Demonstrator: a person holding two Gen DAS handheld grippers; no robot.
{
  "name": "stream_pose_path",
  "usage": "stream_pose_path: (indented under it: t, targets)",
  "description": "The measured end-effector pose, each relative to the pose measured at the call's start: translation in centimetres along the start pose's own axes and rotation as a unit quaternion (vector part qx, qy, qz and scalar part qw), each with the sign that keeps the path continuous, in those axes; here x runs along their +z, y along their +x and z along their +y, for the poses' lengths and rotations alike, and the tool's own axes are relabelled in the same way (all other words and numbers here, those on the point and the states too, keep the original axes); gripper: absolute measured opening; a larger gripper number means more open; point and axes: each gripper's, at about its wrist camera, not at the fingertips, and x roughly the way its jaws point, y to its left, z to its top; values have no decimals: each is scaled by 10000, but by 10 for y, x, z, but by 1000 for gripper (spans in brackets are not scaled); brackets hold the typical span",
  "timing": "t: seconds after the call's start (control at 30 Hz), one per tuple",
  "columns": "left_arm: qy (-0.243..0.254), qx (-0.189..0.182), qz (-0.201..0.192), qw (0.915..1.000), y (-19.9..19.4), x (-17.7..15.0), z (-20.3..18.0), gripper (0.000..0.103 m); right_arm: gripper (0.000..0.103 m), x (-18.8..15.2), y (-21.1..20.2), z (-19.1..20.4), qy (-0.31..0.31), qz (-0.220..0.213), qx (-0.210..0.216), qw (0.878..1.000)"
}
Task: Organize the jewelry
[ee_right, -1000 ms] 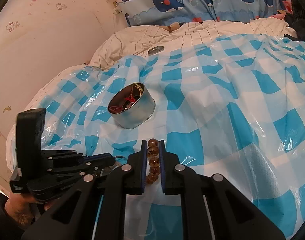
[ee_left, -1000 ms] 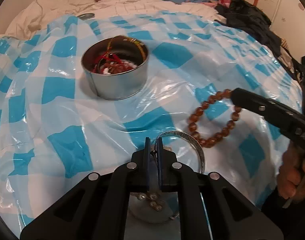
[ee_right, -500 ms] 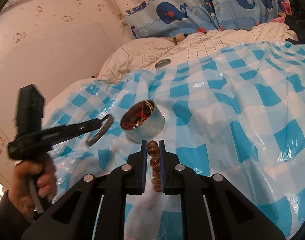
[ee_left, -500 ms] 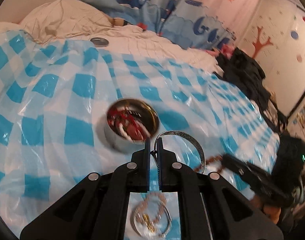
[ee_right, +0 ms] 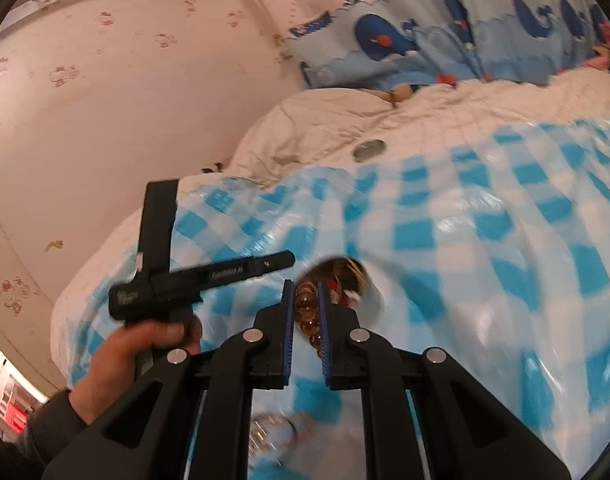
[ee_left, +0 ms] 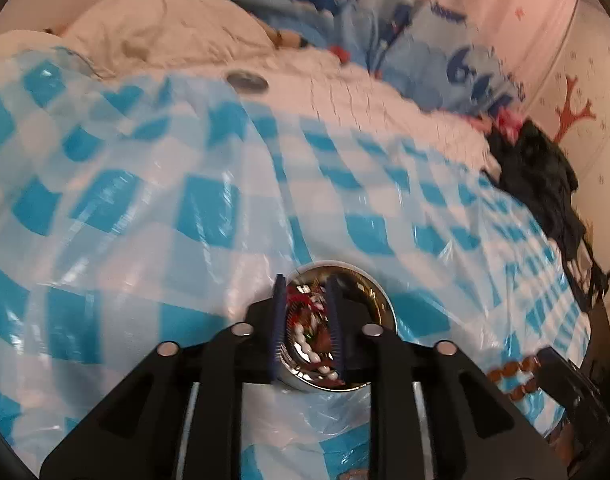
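Over the round tin (ee_left: 337, 332), left gripper (ee_left: 305, 328) jaws have just been opening, empty; right gripper (ee_right: 305, 312) at four o'clock pinches the amber bead bracelet (ee_right: 307, 312), partly hidden, motion-blurred.

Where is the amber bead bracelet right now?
In the right wrist view the amber bead bracelet hangs clamped in the right gripper, just in front of the round metal tin on the blue checkered sheet.

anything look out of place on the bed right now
Yes. A small round metal lid lies alone on the cream quilt, far from the open tin of jewelry. A pile of dark clothes is heaped at the bed's edge.
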Motion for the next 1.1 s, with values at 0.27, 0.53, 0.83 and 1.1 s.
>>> stream_pose_path:
  t: [0.27, 0.53, 0.83, 1.1]
  targets:
    - [-299, -98, -333, 9989, -47, 0, 20, 44, 12, 31, 71, -2, 262, 447, 250, 9983]
    - [-133, -2, -215, 9997, -66, -31, 13, 59, 27, -3, 58, -27, -23, 616, -1044, 9926]
    - [2, 225, 3, 9997, -86, -90, 1, 71, 40, -84, 6, -39, 154, 968, -1303, 9866]
    - [194, 396, -140, 9989, -102, -108, -16, 81, 54, -110, 23, -34, -95, 667, -1987, 9778]
